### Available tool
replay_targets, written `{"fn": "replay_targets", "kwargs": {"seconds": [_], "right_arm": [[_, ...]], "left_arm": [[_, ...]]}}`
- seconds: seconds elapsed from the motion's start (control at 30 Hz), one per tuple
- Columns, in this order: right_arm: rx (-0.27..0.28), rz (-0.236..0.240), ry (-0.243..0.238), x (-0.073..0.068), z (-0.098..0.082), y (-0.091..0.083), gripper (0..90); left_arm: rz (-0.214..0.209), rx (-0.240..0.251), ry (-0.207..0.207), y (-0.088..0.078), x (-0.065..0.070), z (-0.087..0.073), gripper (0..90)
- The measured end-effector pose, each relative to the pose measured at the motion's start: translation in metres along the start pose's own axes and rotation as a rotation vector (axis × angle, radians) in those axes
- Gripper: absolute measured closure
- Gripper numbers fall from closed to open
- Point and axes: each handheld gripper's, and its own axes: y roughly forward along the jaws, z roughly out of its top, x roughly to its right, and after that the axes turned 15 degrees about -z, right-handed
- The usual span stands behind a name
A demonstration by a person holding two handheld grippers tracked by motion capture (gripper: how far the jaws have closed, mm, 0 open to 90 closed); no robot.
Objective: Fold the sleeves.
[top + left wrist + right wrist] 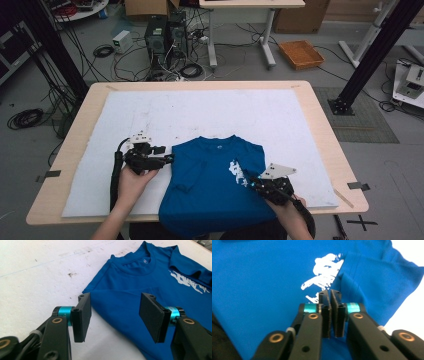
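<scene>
Left claw (167, 159), jaws open, at the left edge of the blue shirt (210, 185), which lies on the white-covered worktop (200, 110); right claw (248, 181), jaws closed together, over the shirt's white print (235, 170).

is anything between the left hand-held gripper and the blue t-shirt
Nothing visible. The left hand-held gripper stands open right at the blue t-shirt, its edge lying between the pads, with bare white table cover beside it.
</scene>
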Motion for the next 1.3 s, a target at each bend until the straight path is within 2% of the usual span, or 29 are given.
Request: {"fn": "replay_targets", "kwargs": {"seconds": [0.1, 0.23, 0.33, 0.5, 0.57, 0.67, 0.8, 0.87, 0.93, 1.0, 1.07, 1.17, 1.23, 1.3], "right_arm": [[0.034, 0.001, 0.006, 0.001, -0.002, -0.009, 89.9], [0.048, 0.018, -0.009, -0.002, -0.006, -0.014, 89.8], [0.05, 0.022, -0.017, -0.003, -0.008, -0.014, 89.8], [0.022, 0.041, -0.026, -0.004, -0.014, -0.014, 89.3], [0.041, 0.033, -0.021, -0.002, -0.013, -0.015, 84.8], [0.072, 0.006, 0.025, 0.009, -0.005, -0.017, 77.6], [0.077, -0.048, 0.122, 0.036, 0.009, -0.007, 72.7], [0.059, -0.072, 0.169, 0.051, 0.016, 0.003, 68.9], [0.021, -0.073, 0.217, 0.065, 0.021, 0.017, 66.7], [-0.005, -0.096, 0.259, 0.076, 0.026, 0.03, 64.2], [-0.048, -0.093, 0.312, 0.084, 0.028, 0.045, 62.2], [-0.101, -0.078, 0.342, 0.089, 0.03, 0.061, 62.8], [-0.124, -0.062, 0.345, 0.09, 0.03, 0.069, 69.4], [-0.127, -0.057, 0.33, 0.088, 0.03, 0.072, 81.0]], "left_arm": [[-0.002, -0.002, 0.002, 0.0, 0.0, 0.0, 43.2], [0.0, -0.002, 0.002, 0.0, 0.001, 0.0, 43.2], [-0.001, 0.003, -0.001, 0.0, 0.001, 0.0, 43.2], [0.0, 0.0, 0.0, 0.0, 0.0, 0.0, 43.2], [-0.003, 0.001, 0.002, -0.001, 0.0, 0.0, 43.2], [0.001, 0.007, 0.004, 0.0, -0.001, 0.0, 43.2], [0.009, 0.007, -0.001, 0.003, -0.003, 0.002, 43.2], [0.004, 0.012, -0.016, 0.005, -0.006, 0.003, 43.2], [0.012, 0.008, -0.039, 0.008, -0.01, 0.003, 43.2], [0.021, -0.007, -0.072, 0.011, -0.016, 0.003, 43.2], [0.027, -0.016, -0.106, 0.014, -0.021, 0.001, 43.2], [0.033, -0.009, -0.153, 0.021, -0.029, 0.001, 43.4], [0.037, -0.022, -0.157, 0.024, -0.03, 0.004, 45.1], [0.039, -0.049, -0.15, 0.028, -0.028, 0.007, 57.4]]}}
